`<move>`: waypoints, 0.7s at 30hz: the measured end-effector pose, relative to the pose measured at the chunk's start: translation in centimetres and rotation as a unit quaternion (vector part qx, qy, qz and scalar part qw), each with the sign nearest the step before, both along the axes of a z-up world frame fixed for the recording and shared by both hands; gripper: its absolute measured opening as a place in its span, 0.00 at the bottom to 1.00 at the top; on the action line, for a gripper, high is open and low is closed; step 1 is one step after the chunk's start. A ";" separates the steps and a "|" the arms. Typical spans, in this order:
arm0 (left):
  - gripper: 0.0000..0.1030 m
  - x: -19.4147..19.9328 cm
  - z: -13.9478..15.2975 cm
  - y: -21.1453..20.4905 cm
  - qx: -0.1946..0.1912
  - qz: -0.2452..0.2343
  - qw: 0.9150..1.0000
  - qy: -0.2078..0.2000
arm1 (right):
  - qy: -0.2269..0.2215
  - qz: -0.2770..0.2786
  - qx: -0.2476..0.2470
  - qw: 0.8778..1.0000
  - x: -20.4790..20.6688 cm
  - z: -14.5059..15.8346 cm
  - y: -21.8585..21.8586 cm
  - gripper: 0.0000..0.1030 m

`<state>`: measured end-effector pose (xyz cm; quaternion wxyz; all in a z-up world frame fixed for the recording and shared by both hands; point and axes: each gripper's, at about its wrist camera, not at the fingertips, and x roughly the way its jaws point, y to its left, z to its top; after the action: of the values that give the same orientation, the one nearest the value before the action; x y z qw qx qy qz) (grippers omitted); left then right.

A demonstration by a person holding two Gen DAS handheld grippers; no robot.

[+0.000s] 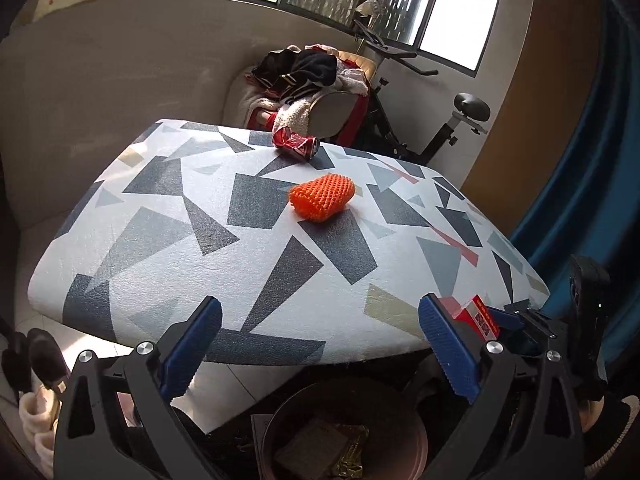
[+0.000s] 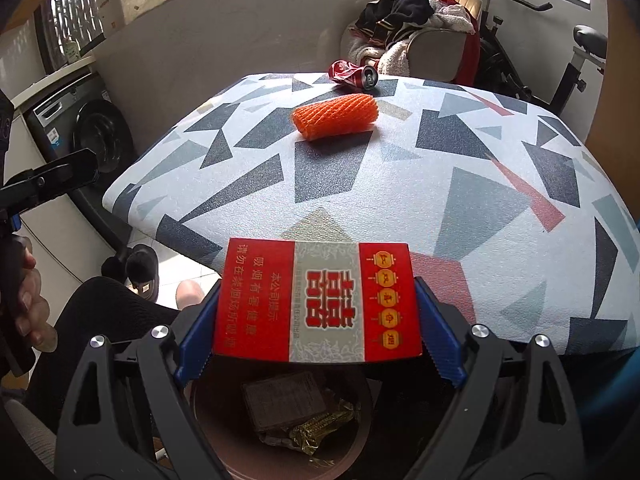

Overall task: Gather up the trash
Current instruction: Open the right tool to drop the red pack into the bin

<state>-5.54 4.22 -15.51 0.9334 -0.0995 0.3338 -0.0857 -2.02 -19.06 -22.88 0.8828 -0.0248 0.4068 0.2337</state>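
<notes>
My right gripper [image 2: 318, 320] is shut on a red cigarette pack [image 2: 316, 300] and holds it at the table's near edge, above a brown trash bin [image 2: 280, 420] that holds a dark box and gold wrapper. The pack also shows in the left wrist view [image 1: 478, 316], as does the bin [image 1: 344, 436]. My left gripper [image 1: 320, 348] is open and empty over the near table edge. An orange foam net [image 1: 322, 198] [image 2: 336, 116] lies mid-table. A crushed red can [image 1: 296, 143] [image 2: 354, 73] lies at the far edge.
The table [image 1: 160, 240] has a geometric grey-and-white cover. A chair piled with clothes [image 1: 304, 80] and an exercise bike [image 1: 440, 120] stand behind it. A washing machine [image 2: 80, 132] is at left. Slippers [image 2: 140, 268] lie on the floor.
</notes>
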 end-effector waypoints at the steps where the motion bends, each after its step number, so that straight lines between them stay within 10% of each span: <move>1: 0.94 0.1 0.0 0.3 0.002 0.005 1.000 0.000 | 0.002 0.005 -0.004 1.000 -0.2 -0.2 0.3 0.85; 21: 0.94 0.6 -0.5 1.7 0.007 0.027 1.000 0.005 | 0.077 0.053 -0.055 0.994 -1.5 -4.4 2.9 0.91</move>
<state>-4.97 5.87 -16.03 0.9343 -0.1025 0.3365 -0.0581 -3.54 -16.21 -27.32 0.8324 -0.0765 0.4839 0.2589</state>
